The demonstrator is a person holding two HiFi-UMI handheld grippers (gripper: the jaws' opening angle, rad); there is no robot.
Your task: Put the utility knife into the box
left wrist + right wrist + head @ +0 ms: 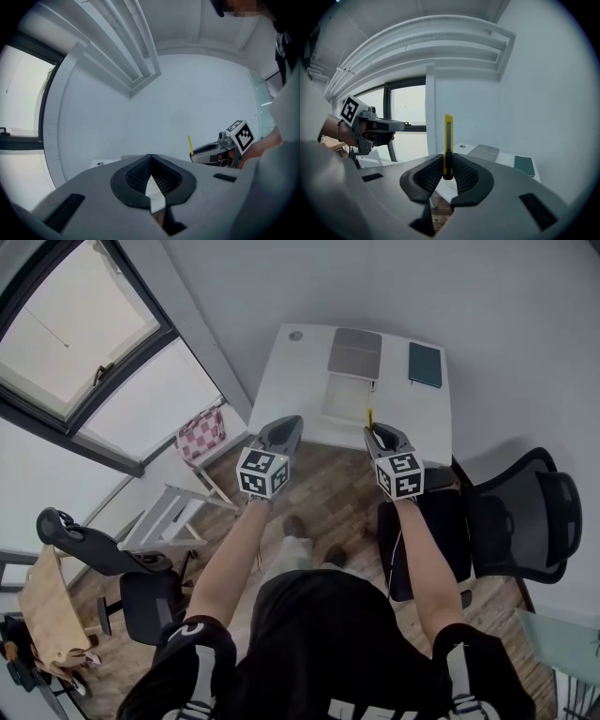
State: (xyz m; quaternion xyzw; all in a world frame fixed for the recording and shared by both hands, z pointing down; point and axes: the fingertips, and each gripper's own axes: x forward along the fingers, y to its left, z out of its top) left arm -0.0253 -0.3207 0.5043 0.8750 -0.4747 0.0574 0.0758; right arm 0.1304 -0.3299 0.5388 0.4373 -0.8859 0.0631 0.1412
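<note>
Your right claw (448, 165) was clamped on the utility knife (448, 135), pads pressed on both flat sides near its dark lower end. The yellow knife stood upright, most of its length sticking up past the claw tips. In the head view the knife showed over the near edge of the bench (292, 381), right of the middle, on the near side of the box (345, 397) and not in it.

Your left claw (151, 161) was closed, tips meeting, with nothing caught between the pads. You held it level with the right claw, the two well apart side by side. In the head view it showed over the wooden floor (309, 484) by the near edge, toward the near left corner.

The box sat open on the bench around the middle, a white tray with a grey lid (355, 354) lying toward the far edge. A dark green notebook (425, 364) lay flat near the far right corner, apart from the box. A small round mark (296, 335) showed at the far left corner; you couldn't tell what it was.

A black office chair (525, 512) stood off the right edge of the bench. A checked seat (202, 437) stood off the left edge, near the window (84, 334). Another black chair (103, 554) was farther back on your left.
</note>
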